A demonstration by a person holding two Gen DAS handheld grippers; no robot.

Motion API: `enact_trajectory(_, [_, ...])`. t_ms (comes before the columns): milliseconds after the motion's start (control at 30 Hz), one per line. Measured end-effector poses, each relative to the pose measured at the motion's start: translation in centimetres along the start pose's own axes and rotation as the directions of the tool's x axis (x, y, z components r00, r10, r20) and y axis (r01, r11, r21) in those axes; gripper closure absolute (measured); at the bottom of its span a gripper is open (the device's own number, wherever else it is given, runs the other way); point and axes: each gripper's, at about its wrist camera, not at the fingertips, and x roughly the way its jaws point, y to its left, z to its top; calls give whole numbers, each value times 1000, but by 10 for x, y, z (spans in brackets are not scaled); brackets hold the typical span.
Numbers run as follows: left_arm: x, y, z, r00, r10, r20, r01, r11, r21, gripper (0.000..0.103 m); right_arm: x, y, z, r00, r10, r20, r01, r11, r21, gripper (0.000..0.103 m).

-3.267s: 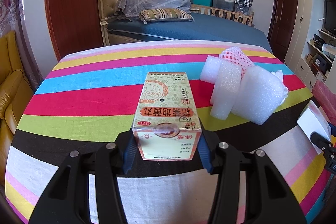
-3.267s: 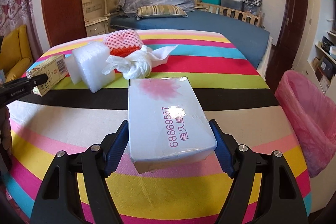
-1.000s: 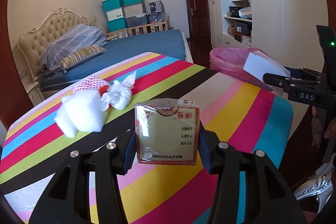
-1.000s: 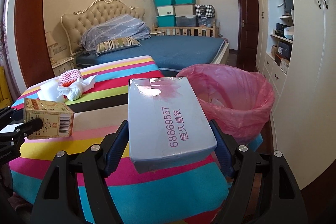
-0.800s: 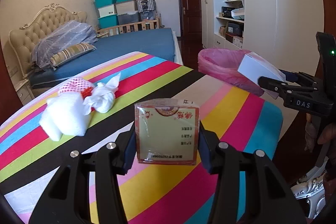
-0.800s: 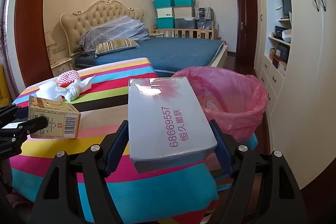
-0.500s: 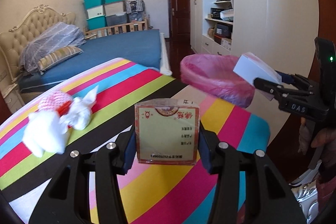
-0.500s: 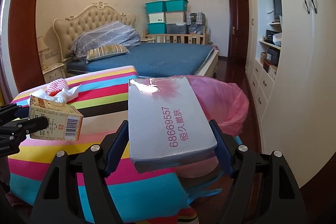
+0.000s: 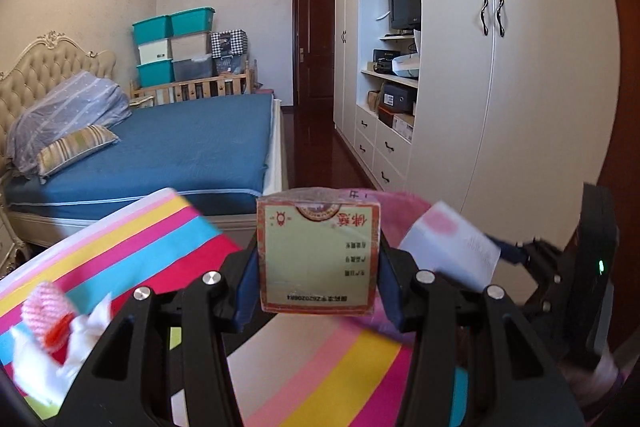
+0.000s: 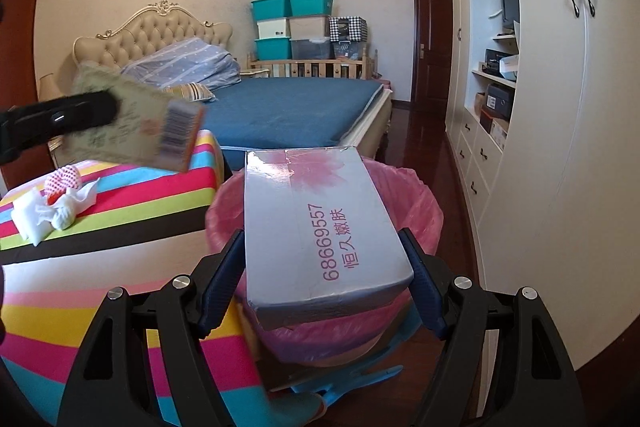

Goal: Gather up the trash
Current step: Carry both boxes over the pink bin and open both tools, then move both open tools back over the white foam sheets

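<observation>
In the left wrist view, the left gripper (image 9: 318, 267) has its jaws closed on the sides of a small medicine box (image 9: 318, 253), held upright between them. Beyond the jaws, to the right, is the white box (image 9: 450, 249).

In the right wrist view, the right gripper (image 10: 322, 267) clamps the white box (image 10: 320, 227) between its jaws, above the pink-lined trash bin (image 10: 420, 203) just ahead. The medicine box (image 10: 136, 119) is up left, over the striped table (image 10: 120, 211).

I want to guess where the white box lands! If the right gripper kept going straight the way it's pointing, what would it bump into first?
Probably the pink-lined trash bin. The right gripper, holding the white box, points straight over its open mouth. Depth is hard to judge.
</observation>
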Motion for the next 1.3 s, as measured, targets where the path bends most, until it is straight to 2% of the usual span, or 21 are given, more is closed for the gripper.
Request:
enact_trajectory(267, [72, -7, 19, 999, -25, -22, 24, 999, -39, 53, 36, -10, 8, 999, -39, -30, 38, 999, -31, 30])
enact_trajectory(300, [82, -5, 20, 998, -47, -40, 45, 998, -51, 49, 44, -9, 7, 998, -55, -42, 53, 998, -45, 30])
enact_trajectory(333, [88, -3, 20, 997, -57, -54, 53, 997, -59, 36, 50, -9, 6, 995, -80, -53, 76, 995, -63, 23])
enact_trajectory(367, [94, 0, 19, 997, -44, -67, 39, 997, -70, 28, 53, -8, 5, 994, -94, -57, 89, 993, -76, 19])
enact_trajectory(433, [95, 8, 16, 996, -33, -85, 25, 996, -88, 24, 52, -7, 0, 993, -102, -53, 97, 991, -91, 19])
enact_trajectory(500, [88, 17, 10, 996, -40, -83, 31, 994, -107, 19, 45, -7, -4, 994, -103, -48, 98, 991, -90, 19])
enact_trajectory(633, [62, 31, -6, 998, -2, -63, -6, 992, -126, 5, 23, -5, -13, 995, -95, -29, 93, 993, -70, 19])
enact_trajectory(767, [28, 45, -28, 997, 53, -56, -60, 990, -131, 5, 1, 2, -21, 997, -71, -13, 71, 997, -40, 19])
enact_trajectory(933, [-9, 53, -57, 989, 127, -73, -133, 989, -72, 5, -16, 25, -20, 1000, -19, 2, 19, 999, -28, 19])
enact_trajectory(1133, [-52, 85, -97, 967, 219, -127, -228, 972, -61, 5, -15, 70, -22, 998, 53, -30, -55, 997, -62, 19])
enact_trajectory(1300, [-100, 120, -131, 939, 313, -141, -325, 942, -79, 5, -10, 108, -24, 993, 105, -57, -111, 988, -109, 19])
